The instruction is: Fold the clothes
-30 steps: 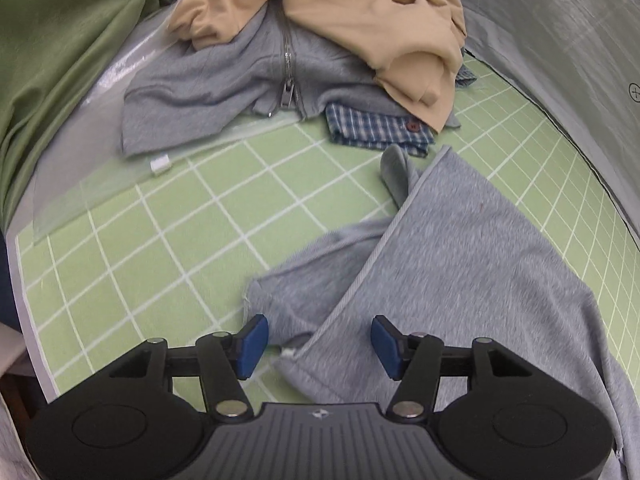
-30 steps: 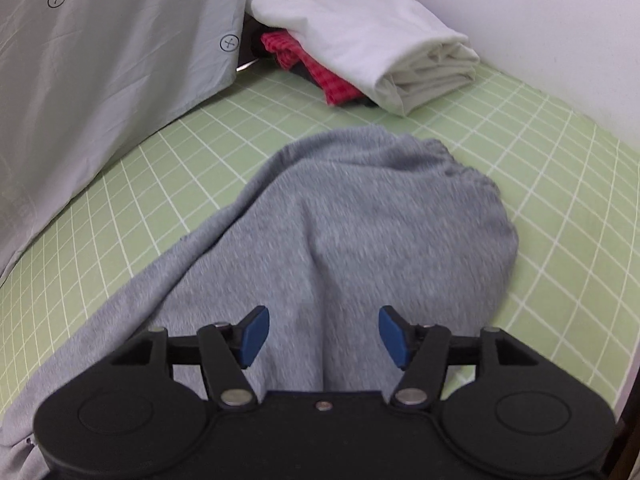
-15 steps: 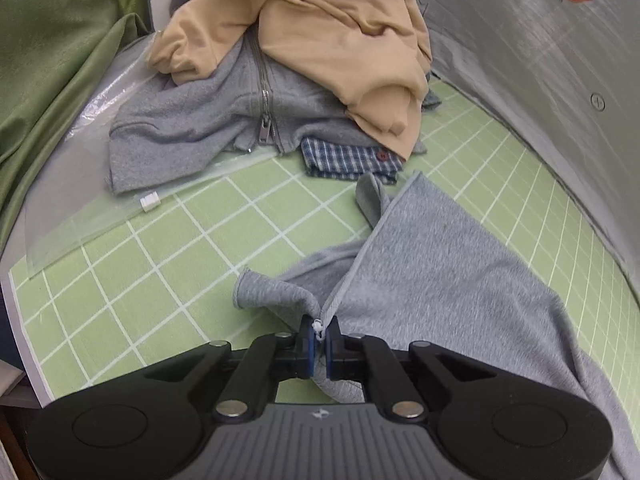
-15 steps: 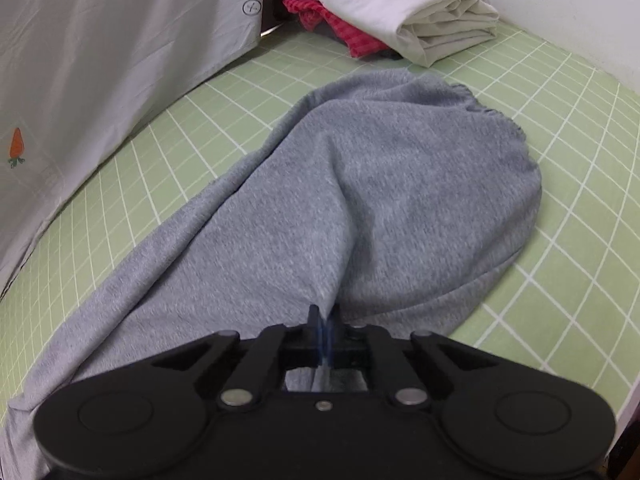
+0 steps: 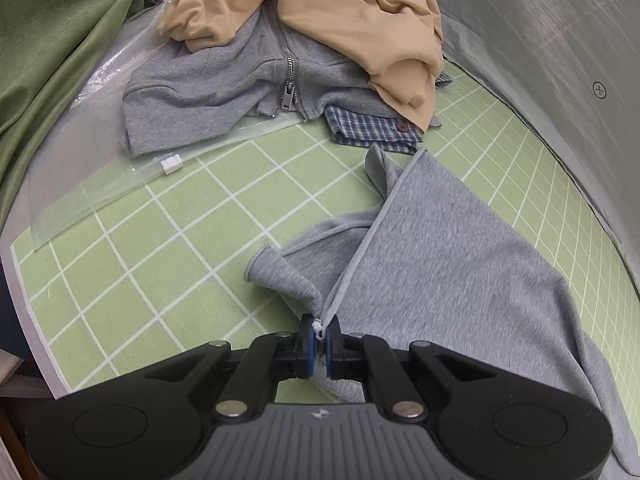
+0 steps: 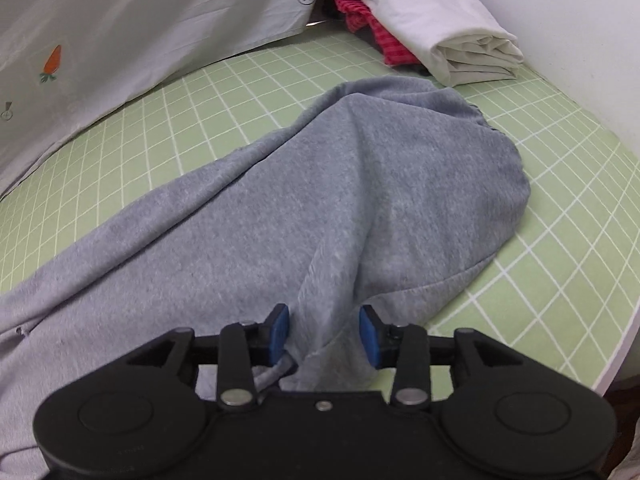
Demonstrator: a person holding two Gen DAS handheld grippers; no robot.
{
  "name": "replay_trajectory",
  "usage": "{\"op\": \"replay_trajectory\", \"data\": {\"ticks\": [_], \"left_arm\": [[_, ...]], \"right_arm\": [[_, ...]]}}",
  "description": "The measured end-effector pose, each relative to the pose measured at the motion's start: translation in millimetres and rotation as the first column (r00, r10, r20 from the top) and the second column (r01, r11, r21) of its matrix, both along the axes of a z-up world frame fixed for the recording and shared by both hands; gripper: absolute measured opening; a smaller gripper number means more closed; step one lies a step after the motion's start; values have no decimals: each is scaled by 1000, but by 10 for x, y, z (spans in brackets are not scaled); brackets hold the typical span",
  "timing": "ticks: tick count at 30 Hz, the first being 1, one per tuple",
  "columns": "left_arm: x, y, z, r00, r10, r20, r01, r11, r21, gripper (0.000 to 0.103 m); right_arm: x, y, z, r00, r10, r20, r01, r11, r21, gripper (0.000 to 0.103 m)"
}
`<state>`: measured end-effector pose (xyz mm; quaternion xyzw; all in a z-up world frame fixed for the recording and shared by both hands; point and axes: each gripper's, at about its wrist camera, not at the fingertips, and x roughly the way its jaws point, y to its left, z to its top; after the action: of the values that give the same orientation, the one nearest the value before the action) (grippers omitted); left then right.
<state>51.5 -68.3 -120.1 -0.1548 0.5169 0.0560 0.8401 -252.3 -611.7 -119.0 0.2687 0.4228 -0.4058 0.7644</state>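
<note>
A grey garment [image 5: 448, 248] lies spread across the green checked mat [image 5: 168, 232]. My left gripper [image 5: 318, 340] is shut on its ribbed edge, where a small white thread shows between the blue pads. The cloth near that grip is bunched and slightly raised. In the right wrist view the same grey garment [image 6: 360, 184] stretches away toward its gathered end. My right gripper [image 6: 323, 334] stands open, with a raised ridge of the grey cloth running between its blue fingers [image 6: 278, 334] and not pinched.
A pile of a tan garment [image 5: 360, 20], a grey zip hoodie [image 5: 224, 84] and a blue checked shirt [image 5: 372, 132] sits at the far left end. A clear plastic bag [image 5: 120, 184] lies beside it. Folded white cloth [image 6: 440, 24] over a red checked one [image 6: 384, 40] sits far right. Grey sheet [image 6: 160, 20] behind.
Both grippers closed on the grey garment half a second ago. The left stays shut and has lifted the edge a little; the right has since opened, with the cloth still between its fingers.
</note>
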Motion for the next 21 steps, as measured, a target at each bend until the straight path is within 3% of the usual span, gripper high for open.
{"op": "replay_trajectory", "data": {"ticks": [2, 4, 6, 10, 15, 21], "left_arm": [[-16, 5, 12, 1000, -11, 12, 11, 1000, 4, 7], [-32, 23, 38, 1000, -14, 27, 14, 1000, 5, 7], [-43, 52, 54, 999, -11, 30, 10, 1000, 8, 7], [-70, 91, 44, 1000, -18, 2, 18, 999, 31, 7], [-148, 105, 139, 999, -34, 2, 33, 997, 70, 19], [-150, 210, 195, 997, -70, 18, 69, 995, 69, 19]], "right_arm": [[-53, 54, -35, 1000, 11, -15, -11, 1000, 5, 63], [-105, 109, -71, 999, 21, -30, -21, 1000, 11, 61], [-158, 163, -106, 998, 32, -44, -31, 999, 17, 49], [-263, 272, -177, 996, 54, -74, -52, 998, 28, 48], [-411, 399, -150, 995, 58, -84, -56, 998, 23, 49], [-312, 643, -120, 976, 107, -187, -116, 993, -37, 49]]}}
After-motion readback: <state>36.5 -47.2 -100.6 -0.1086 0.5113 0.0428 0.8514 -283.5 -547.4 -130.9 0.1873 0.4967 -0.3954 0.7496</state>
